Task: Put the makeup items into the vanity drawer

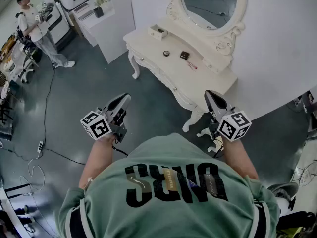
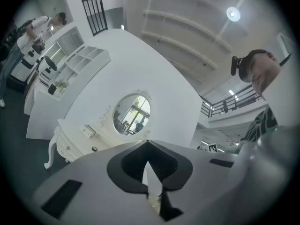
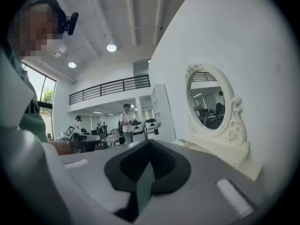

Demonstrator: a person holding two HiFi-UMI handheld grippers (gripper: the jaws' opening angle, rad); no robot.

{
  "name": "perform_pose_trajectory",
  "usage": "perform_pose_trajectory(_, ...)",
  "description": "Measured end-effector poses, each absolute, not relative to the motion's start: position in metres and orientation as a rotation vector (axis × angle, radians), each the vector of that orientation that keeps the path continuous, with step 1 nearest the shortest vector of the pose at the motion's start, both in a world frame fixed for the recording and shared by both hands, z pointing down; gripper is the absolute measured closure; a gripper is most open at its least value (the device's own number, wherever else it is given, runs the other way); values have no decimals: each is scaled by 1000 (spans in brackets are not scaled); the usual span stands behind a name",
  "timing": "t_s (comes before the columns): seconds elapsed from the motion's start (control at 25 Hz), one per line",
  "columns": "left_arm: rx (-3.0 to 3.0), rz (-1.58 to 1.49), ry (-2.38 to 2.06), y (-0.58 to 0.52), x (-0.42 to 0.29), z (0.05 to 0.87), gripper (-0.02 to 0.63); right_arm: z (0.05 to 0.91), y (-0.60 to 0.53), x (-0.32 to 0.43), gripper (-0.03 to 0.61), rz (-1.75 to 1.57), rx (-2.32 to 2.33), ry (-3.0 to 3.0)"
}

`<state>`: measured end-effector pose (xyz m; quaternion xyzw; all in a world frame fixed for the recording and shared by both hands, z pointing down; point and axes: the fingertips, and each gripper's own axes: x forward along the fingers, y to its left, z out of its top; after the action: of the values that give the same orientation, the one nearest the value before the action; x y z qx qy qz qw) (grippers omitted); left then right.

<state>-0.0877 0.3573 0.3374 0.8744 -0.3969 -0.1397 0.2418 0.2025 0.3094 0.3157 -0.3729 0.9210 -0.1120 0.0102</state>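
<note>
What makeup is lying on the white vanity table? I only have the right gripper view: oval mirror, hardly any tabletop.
Observer: Head view shows a small round black compact, a dark square compact and a slim pink stick on the white carved vanity table.
Operator: Left gripper holding anything?
Observer: No, the left gripper is shut, empty.
Operator: Drawers open?
Observer: No, the drawer fronts look closed.

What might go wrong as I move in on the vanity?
1. The drawer fronts look closed, and the left hand-held gripper and right hand-held gripper are both shut, so one must be pulled open first; that pull may slip.
2. The thin pencil lies flat and may roll when pinched.
3. The round compact and square compact sit close; grabbing one could nudge the other.
</note>
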Motion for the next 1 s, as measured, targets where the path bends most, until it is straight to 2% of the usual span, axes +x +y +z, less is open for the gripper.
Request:
perform_pose_trajectory(0.52,2401,-344,-1145,354,-87,338,612,314,308,210,574,-344,-1157,2877)
perform_pose_trajectory(1.0,2446,-364,-1067,355,-6,324,612,309,297,271,571,-346,-1083,2870)
